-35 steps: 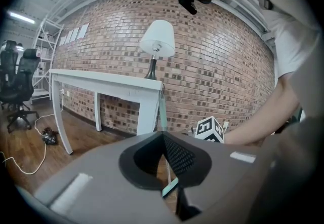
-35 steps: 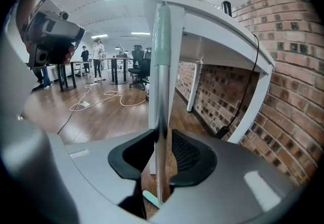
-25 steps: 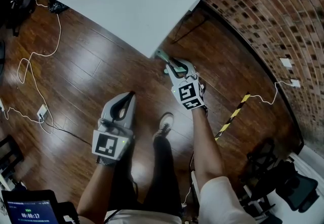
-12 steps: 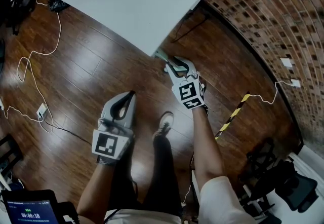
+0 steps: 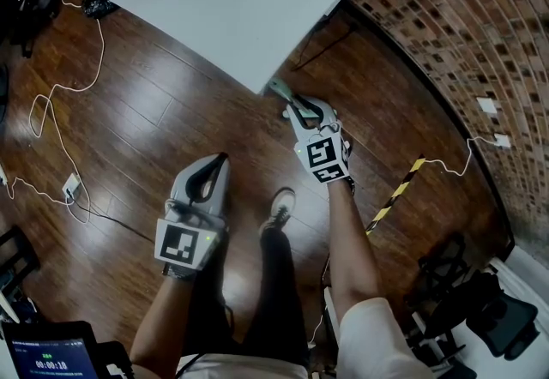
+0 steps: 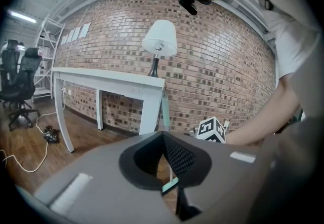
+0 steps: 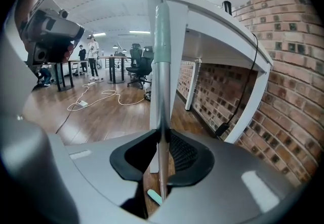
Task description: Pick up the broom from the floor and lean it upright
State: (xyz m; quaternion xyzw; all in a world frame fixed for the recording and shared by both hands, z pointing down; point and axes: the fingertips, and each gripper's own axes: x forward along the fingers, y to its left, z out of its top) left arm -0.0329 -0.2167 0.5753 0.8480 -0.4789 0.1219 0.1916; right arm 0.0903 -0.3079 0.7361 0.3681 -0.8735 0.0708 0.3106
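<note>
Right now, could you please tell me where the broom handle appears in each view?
Head view: broom handle just below the white table's near corner.
Left gripper view: centre, beside the table's right leg.
Right gripper view: upright down the middle, before the table.
Shared landmark: the white table.

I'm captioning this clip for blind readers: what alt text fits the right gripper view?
An upright broom handle, metal with a pale green grip, stands between the right gripper's tongs, which have just been closing on it, in front of a white table's leg. A brick wall is at right.
</note>
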